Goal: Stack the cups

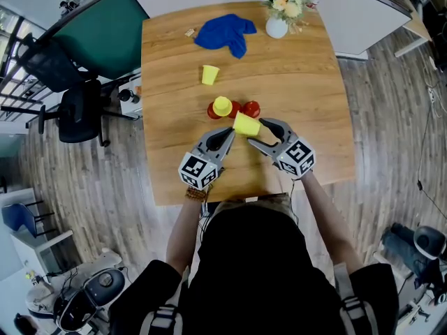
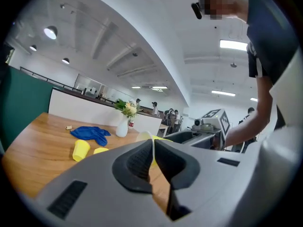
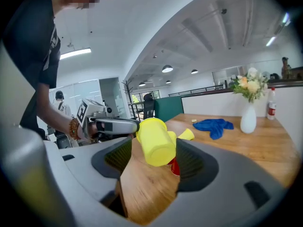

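Yellow cup pinched by level left claw, right claw spread around it

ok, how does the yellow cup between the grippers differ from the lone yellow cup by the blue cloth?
Pose: held cup lies sideways in the air; lone cup stands on the table. State: left gripper is shut on the held cup's rim; nothing touches the lone cup. Both plain yellow.
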A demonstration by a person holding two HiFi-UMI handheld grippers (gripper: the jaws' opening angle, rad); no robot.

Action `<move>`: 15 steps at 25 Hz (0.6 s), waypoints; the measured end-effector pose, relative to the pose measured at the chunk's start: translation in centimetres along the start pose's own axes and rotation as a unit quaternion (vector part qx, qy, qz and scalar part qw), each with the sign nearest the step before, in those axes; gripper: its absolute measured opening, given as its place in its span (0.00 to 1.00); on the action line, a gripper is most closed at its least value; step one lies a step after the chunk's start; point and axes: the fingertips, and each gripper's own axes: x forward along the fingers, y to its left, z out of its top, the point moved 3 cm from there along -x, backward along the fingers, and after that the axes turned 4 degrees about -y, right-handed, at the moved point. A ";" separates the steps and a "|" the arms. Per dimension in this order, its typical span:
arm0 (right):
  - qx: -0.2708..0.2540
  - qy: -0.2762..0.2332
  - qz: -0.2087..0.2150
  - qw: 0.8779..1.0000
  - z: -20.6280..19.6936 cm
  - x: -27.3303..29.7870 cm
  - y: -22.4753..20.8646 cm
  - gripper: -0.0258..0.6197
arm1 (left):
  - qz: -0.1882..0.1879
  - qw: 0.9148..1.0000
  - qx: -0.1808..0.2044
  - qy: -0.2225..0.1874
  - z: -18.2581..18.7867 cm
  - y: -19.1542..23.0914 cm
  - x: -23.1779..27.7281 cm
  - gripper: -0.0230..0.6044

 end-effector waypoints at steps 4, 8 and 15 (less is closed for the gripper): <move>0.020 -0.011 -0.004 1.000 -0.1 0.0 0.0 0.50 | 0.004 0.999 -0.037 -0.025 0.4 0.0 -0.3 0.09; 0.066 -0.035 -0.007 0.997 -0.4 -0.1 -0.6 0.50 | 0.011 0.994 -0.087 -0.060 0.8 0.3 -1.1 0.09; 0.079 -0.049 0.005 0.996 0.3 0.0 -0.7 0.42 | 0.011 0.992 -0.100 -0.071 0.7 0.2 -1.3 0.09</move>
